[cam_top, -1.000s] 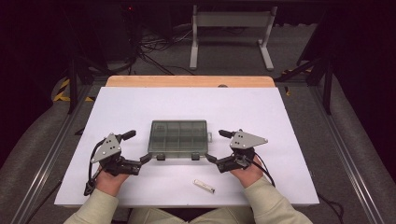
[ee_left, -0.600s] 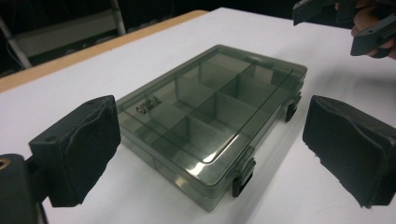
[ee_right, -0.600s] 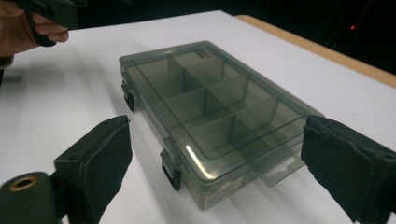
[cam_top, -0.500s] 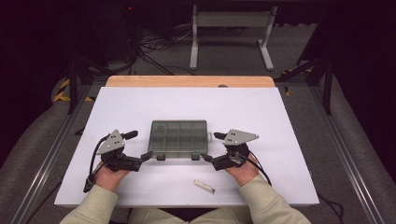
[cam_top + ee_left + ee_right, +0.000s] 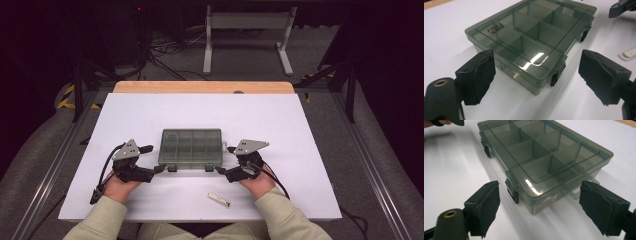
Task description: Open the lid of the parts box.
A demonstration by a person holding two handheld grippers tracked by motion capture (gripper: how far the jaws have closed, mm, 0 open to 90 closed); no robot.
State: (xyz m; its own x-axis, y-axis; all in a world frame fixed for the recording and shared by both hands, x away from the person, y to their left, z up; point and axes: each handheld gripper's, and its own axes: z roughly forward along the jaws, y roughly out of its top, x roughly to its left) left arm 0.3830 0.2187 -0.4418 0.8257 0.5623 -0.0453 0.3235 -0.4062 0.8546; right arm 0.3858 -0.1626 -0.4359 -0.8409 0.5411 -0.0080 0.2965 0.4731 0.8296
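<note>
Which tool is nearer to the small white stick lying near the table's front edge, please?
Right. The right tool sits just above the white stick; the left tool lies well leftward.

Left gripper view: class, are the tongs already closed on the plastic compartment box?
No, the left tongs stand wide open, one jaw on each side of the near corner of the plastic compartment box, touching nothing.
</note>
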